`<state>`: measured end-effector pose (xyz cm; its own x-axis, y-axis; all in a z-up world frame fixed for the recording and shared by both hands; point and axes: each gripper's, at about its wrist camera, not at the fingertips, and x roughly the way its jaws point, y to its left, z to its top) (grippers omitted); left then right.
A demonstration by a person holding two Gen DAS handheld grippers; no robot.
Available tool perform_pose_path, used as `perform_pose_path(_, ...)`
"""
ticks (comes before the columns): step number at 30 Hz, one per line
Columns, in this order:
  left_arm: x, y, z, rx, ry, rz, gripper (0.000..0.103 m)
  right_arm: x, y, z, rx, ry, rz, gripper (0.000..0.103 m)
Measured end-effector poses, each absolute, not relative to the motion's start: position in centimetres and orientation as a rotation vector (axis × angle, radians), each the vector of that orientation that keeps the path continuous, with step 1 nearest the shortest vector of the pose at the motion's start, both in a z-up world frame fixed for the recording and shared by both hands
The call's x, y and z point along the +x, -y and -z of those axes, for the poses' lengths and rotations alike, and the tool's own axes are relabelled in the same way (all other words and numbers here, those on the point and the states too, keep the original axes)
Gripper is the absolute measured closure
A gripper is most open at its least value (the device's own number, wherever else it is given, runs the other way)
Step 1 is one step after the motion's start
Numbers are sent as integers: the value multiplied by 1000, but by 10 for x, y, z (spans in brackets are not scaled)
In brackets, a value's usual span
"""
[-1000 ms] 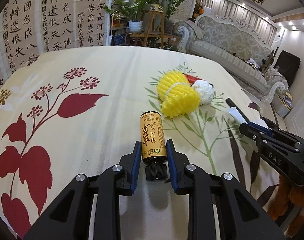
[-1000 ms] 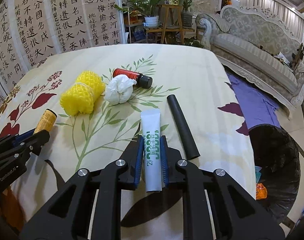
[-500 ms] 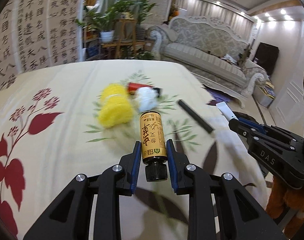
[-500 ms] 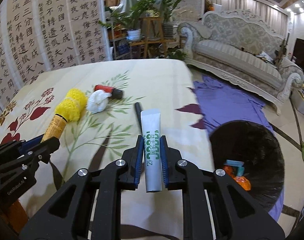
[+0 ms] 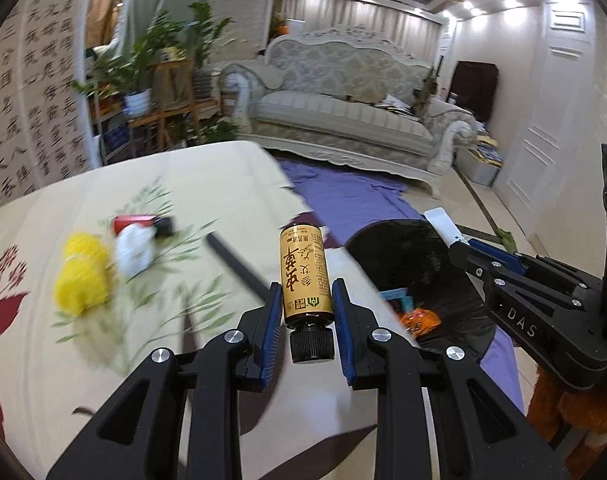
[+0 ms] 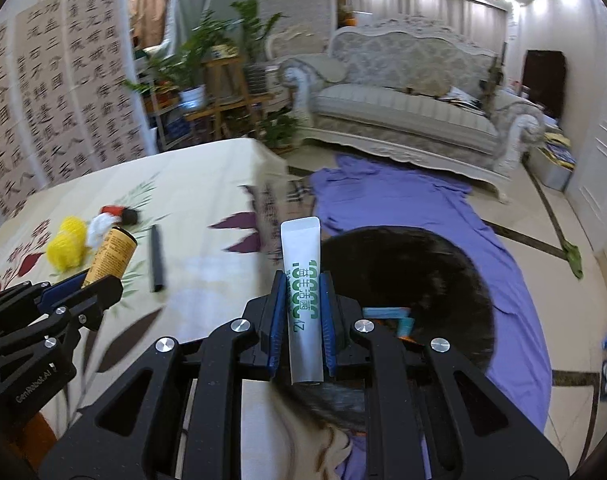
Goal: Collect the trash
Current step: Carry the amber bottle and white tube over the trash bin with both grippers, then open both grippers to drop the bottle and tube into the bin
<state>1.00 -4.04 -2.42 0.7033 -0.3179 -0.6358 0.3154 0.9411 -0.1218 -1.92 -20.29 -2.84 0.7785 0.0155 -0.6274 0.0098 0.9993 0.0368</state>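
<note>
Trash item one: small golden bottle (image 5: 305, 276) with black cap (image 5: 312, 345), clamped between the blue pads of the left gripper (image 5: 307, 312), cap end nearest the camera, body pointing away, raised above the table edge. Same bottle (image 6: 112, 255) seen from the right wrist view at lower left, projecting from the left gripper (image 6: 83, 284).

Trash item two: white tube (image 6: 305, 300) with green print, pinched in the narrow jaws of the right gripper (image 6: 303, 312), flat crimped end pointing forward, held over the near rim of the black trash bin (image 6: 443, 272). Tip of the same tube (image 5: 443, 224) seen from the left wrist view, sticking out of the right gripper (image 5: 469, 250) above the bin (image 5: 383, 248).

Bin on the floor beside the table, lined in black, holding a blue carton (image 5: 399, 298) and an orange wrapper (image 5: 421, 318), standing on a purple cloth (image 6: 403, 196).

Left on the floral tablecloth (image 5: 203, 184), blurred: yellow foam netting (image 5: 81, 276), crumpled white paper (image 5: 133, 250) just beside it, red bottle with dark cap (image 5: 141, 222) behind the paper, black stick (image 5: 239, 266) lying apart toward the table edge.

Background: pale sofa (image 5: 343, 120), potted plants (image 5: 159, 64), calligraphy screen (image 6: 43, 100).
</note>
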Motion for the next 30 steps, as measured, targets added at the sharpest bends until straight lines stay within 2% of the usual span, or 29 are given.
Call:
perform_pose_path(12,39,109,36,91,-718,425,77,-6,260,44,88,-678,93,86)
perform_pose_path(30,71,167,54,191,-749,452,76,21,300,67,133,-701,149,85)
